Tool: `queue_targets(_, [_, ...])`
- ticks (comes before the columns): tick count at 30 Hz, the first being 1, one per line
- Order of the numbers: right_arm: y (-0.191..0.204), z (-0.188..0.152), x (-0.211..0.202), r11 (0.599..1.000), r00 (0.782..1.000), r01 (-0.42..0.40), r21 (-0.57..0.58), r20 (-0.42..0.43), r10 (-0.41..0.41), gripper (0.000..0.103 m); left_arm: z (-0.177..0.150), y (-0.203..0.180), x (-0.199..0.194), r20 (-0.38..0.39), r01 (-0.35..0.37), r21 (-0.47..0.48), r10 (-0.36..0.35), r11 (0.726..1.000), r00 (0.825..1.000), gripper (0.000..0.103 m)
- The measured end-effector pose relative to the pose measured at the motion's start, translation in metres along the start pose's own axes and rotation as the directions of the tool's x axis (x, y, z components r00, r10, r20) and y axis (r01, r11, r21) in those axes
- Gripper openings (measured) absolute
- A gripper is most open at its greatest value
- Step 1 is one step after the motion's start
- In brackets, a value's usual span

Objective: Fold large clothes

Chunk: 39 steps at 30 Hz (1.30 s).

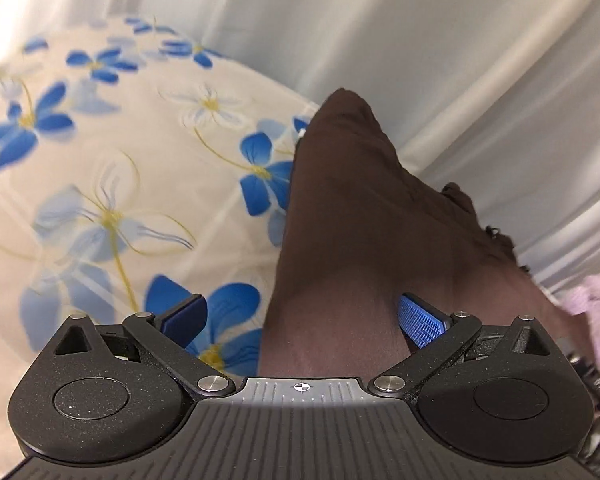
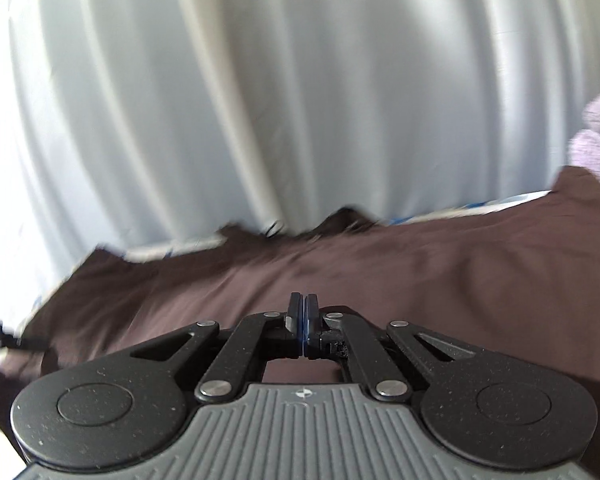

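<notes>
My left gripper (image 1: 304, 320) has its blue pads spread wide, with the brown garment (image 1: 364, 216) lying between them on the flowered bedsheet (image 1: 112, 184), and I don't see the pads pressing it. My right gripper (image 2: 304, 328) is pressed fully together over the same brown cloth, nothing visibly pinched, pale curtain (image 2: 260, 80) behind.

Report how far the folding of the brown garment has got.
Done: little shows; the brown garment lies spread and rumpled across the floral sheet, with no neat fold visible. In hand: the left tongs stand open with a raised ridge of the garment between the pads, not pinched; the right tongs are shut just above the cloth, and no cloth shows between them. Left: gripping and folding.
</notes>
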State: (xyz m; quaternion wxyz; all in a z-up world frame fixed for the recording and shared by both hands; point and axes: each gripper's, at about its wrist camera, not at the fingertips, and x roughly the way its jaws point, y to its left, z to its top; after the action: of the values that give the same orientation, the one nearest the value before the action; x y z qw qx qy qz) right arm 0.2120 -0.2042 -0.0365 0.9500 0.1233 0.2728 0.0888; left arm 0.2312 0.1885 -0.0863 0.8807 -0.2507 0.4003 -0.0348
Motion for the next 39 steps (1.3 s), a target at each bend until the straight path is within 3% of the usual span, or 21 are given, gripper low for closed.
queue_targets(7, [0.026, -0.004, 0.007, 0.997, 0.998, -0.001, -0.08, -0.062, -0.004, 0.0, 0.003, 0.008, 0.015, -0.093, 0.166, -0.08, -0.174, 0.983, 0.98, 0.064])
queue_targets(12, [0.03, -0.005, 0.009, 0.995, 0.996, 0.022, -0.096, -0.085, -0.03, 0.0, 0.011, 0.008, 0.014, -0.132, 0.229, -0.093, -0.24, 0.969, 0.962, 0.039])
queue_targets(17, [0.034, -0.003, -0.004, 0.997, 0.997, 0.024, -0.069, -0.068, -0.029, 0.0, 0.02, -0.004, 0.0, -0.128, 0.286, -0.092, -0.296, 0.954, 0.947, 0.031])
queue_targets(21, [0.028, -0.01, -0.006, 0.997, 0.996, 0.052, -0.054, -0.067, -0.055, 0.0, 0.031, -0.028, -0.021, -0.1, 0.373, -0.12, -0.385, 0.92, 0.917, 0.029])
queue_targets(25, [0.016, -0.002, -0.017, 0.996, 0.995, 0.086, -0.005, -0.043, -0.086, 0.0, 0.042, -0.07, -0.042, -0.084, 0.497, -0.147, -0.511, 0.856, 0.855, 0.028])
queue_targets(29, [-0.014, -0.008, -0.014, 0.987, 0.988, 0.133, 0.087, -0.088, -0.125, 0.0, 0.044, -0.131, -0.052, -0.098, 0.62, -0.125, -0.631, 0.775, 0.769, 0.028])
queue_targets(35, [-0.063, -0.028, -0.007, 0.931, 0.996, -0.009, 0.365, -0.082, 0.041, 0.0, 0.012, -0.235, -0.007, -0.202, 0.758, -0.119, -0.764, 0.641, 0.613, 0.024])
queue_targets(36, [-0.069, -0.031, -0.006, 0.916, 0.995, -0.031, 0.401, -0.074, 0.066, 0.0, 0.002, -0.251, 0.006, -0.225, 0.769, -0.107, -0.769, 0.63, 0.599, 0.024])
queue_targets(39, [-0.09, -0.041, -0.006, 0.852, 0.987, -0.116, 0.51, -0.04, 0.158, 0.0, -0.036, -0.287, 0.057, -0.28, 0.733, -0.081, -0.721, 0.676, 0.634, 0.024])
